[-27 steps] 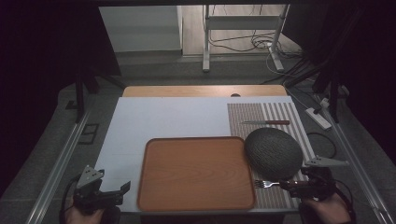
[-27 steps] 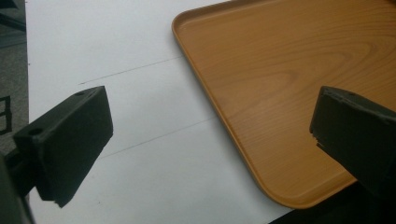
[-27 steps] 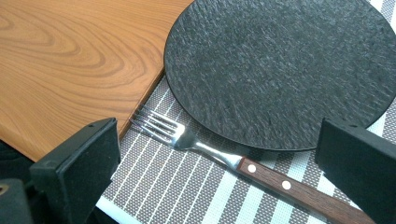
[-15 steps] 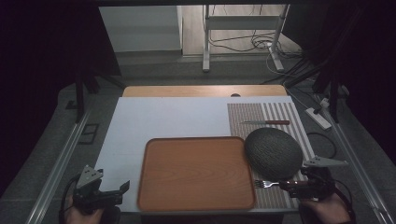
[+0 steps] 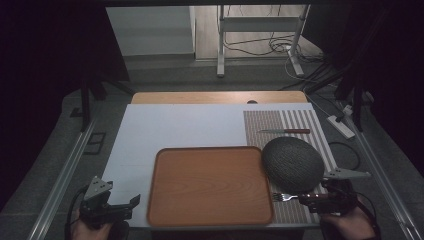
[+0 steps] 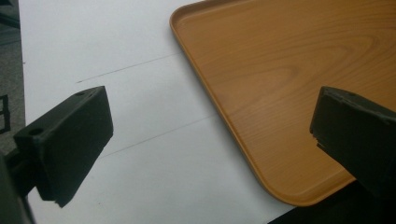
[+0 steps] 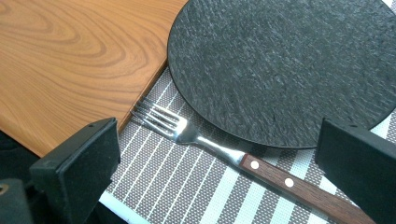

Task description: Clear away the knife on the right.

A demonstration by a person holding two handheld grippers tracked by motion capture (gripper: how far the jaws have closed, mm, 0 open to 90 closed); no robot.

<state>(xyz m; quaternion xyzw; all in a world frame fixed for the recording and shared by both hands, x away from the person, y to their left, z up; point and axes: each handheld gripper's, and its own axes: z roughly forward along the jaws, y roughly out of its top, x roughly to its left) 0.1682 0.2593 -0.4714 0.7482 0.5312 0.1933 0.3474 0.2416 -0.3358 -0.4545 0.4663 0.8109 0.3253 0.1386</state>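
Since the slim steel fork with a riveted wooden handle (image 7: pixel 243 161) looks light, stiff and slippery, the wide-open right gripper (image 7: pixel 215 163) should pinch its handle.

A white table (image 5: pixel 175 127) holds a wooden tray (image 5: pixel 210 185) and a striped mat (image 5: pixel 295 120). On the mat lie a dark plate (image 5: pixel 292 164), a fork (image 5: pixel 295 197) and a knife (image 5: pixel 285 131).

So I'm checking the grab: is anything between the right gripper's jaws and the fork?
Nothing visible. The fork lies bare on the striped mat, between the open jaws of the right gripper; the dark plate sits beside it.
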